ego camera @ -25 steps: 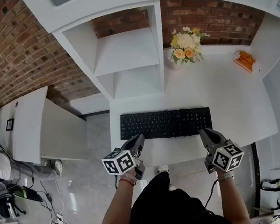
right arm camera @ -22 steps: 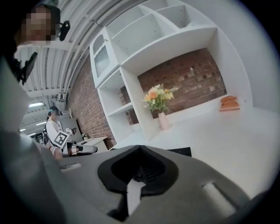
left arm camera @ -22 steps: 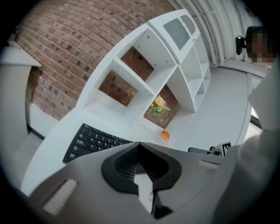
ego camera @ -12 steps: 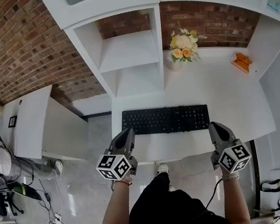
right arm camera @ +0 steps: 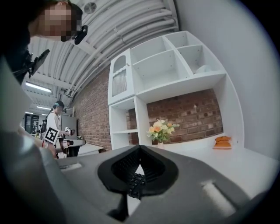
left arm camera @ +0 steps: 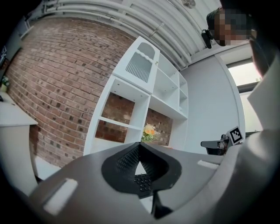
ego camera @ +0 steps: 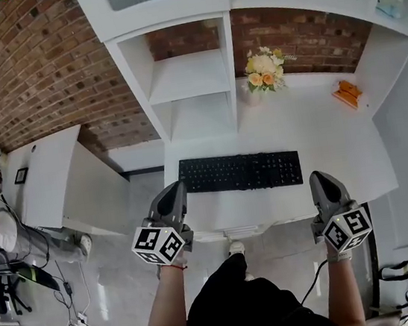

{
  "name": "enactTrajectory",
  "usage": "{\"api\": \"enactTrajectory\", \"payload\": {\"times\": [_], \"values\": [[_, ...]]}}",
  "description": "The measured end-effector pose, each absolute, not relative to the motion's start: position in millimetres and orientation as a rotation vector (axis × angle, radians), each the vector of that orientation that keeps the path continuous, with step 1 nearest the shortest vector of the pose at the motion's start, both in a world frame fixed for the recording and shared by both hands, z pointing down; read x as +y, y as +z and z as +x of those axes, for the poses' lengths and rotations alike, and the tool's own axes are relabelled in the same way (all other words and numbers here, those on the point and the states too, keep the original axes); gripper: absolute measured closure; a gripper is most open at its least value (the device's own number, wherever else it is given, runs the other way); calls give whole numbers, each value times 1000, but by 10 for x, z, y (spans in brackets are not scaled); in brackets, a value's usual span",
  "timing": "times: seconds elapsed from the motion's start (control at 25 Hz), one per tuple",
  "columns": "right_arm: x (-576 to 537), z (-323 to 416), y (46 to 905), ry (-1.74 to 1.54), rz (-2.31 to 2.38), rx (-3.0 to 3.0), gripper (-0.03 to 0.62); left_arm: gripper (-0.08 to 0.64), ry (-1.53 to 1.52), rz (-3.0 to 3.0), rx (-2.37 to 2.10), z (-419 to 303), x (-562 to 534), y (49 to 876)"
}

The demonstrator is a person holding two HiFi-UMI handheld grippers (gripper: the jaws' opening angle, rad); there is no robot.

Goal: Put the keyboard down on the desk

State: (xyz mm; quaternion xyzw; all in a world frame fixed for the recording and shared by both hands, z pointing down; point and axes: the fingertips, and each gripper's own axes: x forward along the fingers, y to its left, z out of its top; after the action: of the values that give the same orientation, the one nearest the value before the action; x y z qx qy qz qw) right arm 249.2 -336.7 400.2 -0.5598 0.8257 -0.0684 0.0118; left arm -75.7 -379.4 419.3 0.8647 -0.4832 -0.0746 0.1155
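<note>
Black, flat plastic keyboard [ego camera: 239, 173] lies level on the white table [ego camera: 329, 141] in the head view, parallel to the near edge, so I judge the placing done. My left gripper [ego camera: 175, 190] and right gripper [ego camera: 319, 178] sit off either end of it, near but not touching, where a wide flat thing is best borne level.

In the left gripper view my jaws are pressed together on nothing, and the keys show low through the notch.

In the right gripper view those jaws are likewise closed and empty. The keyboard lies low ahead, and a bunch of yellow flowers [right arm camera: 161, 127] stands beyond.
</note>
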Motion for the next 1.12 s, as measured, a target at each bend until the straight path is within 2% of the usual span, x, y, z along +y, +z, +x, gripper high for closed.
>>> {"api": "enactTrajectory", "payload": {"times": [1.12], "values": [[-2886, 2444, 3706, -64, -1752, 2588, 594, 563, -309, 2561, -1468, -785, -3284, 3854]]}}
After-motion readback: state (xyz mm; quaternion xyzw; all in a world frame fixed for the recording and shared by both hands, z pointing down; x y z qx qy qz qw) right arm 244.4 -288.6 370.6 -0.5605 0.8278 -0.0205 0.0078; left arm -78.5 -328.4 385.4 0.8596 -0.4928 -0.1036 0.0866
